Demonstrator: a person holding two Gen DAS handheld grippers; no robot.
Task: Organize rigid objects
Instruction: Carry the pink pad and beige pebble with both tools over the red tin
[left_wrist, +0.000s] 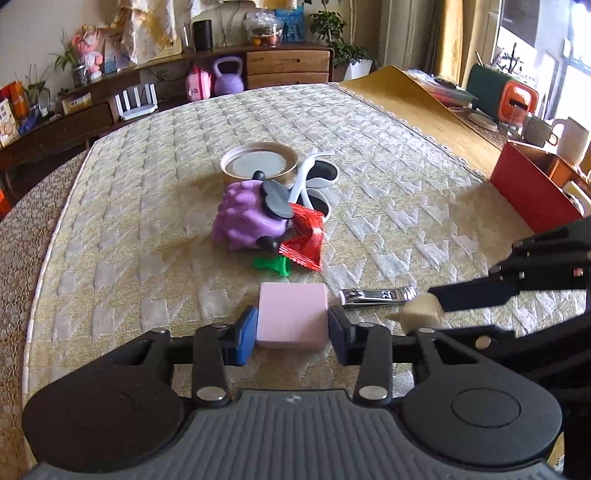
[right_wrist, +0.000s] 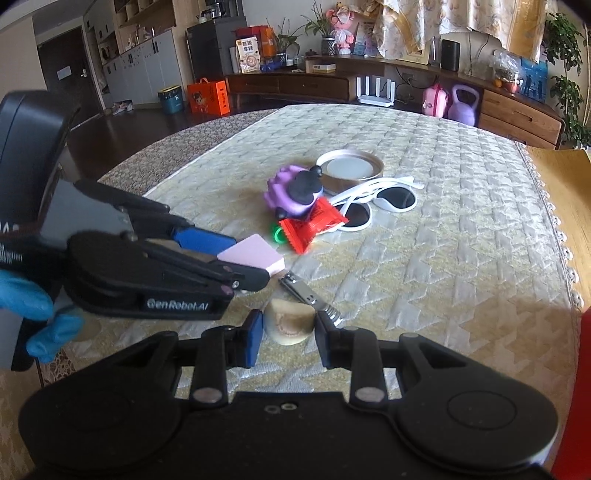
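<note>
Your left tool (left_wrist: 292, 326) is clamping the pink block (left_wrist: 292, 314) between its two blue pads, one on each flat side face, so the block is sitting square and is unlikely to twist. Your right tool (right_wrist: 289, 330) is closing narrowly on the cream shell-like piece (right_wrist: 290, 325), both pads appearing to touch its rounded flanks; this curved form is probably offering a less secure hold than the block. Both items are sitting low over the quilted table (left_wrist: 388, 155), with the nail clipper (left_wrist: 378, 296) lying just beside them, between the two tools. Farther out, the remaining rigid objects are resting in one loose cluster: the purple spiky toy (left_wrist: 245, 218) is leaning over the red wrapper (left_wrist: 304, 236) and the green ring (left_wrist: 273, 265), while the white sunglasses (right_wrist: 373, 206) are touching the round tin (left_wrist: 258, 164). The red box (left_wrist: 532, 188) at the table's right edge is likely serving as the destination, judging from the task.
</note>
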